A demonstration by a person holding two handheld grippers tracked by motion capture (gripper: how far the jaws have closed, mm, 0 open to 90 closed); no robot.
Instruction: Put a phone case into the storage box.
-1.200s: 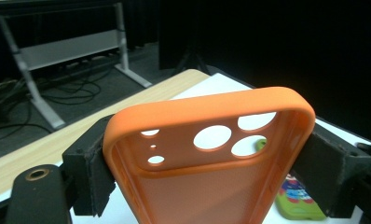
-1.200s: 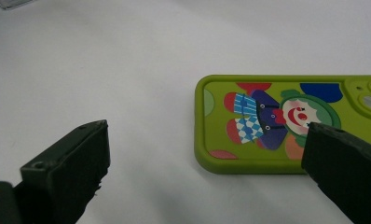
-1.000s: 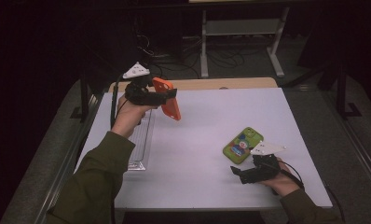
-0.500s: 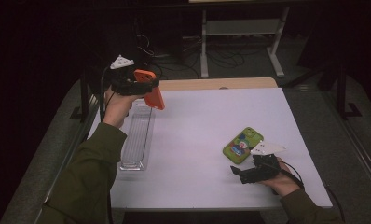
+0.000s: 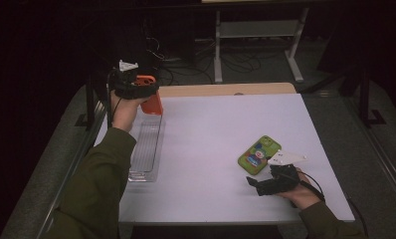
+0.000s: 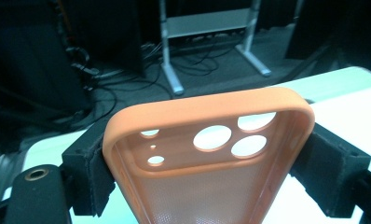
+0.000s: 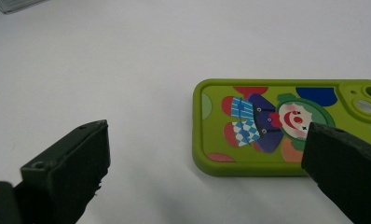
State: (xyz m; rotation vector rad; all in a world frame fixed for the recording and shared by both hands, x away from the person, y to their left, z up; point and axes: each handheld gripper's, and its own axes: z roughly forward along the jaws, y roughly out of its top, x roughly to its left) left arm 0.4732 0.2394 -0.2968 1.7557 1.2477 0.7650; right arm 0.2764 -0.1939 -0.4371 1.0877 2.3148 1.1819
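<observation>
My left gripper (image 5: 145, 94) is shut on an orange phone case (image 5: 151, 102) and holds it in the air over the far end of a clear plastic tray (image 5: 145, 149) at the table's left side. In the left gripper view the orange case (image 6: 207, 154) stands between the two black pads (image 6: 92, 168), inner side and camera holes toward the camera. A green phone case (image 5: 258, 154) with a clown picture lies flat at the right of the table. My right gripper (image 5: 255, 185) rests on the table just in front of it, jaws open, with the green case (image 7: 286, 126) lying beyond them.
The white table (image 5: 226, 129) has a wooden strip (image 5: 226, 89) along its far edge. Beyond it stand a metal rack (image 5: 255, 35) and cables on a dark floor.
My left hand has carried the orange case to the left and slightly down, from the table's middle-left to above the far end of the clear tray. The right gripper has stayed put.
</observation>
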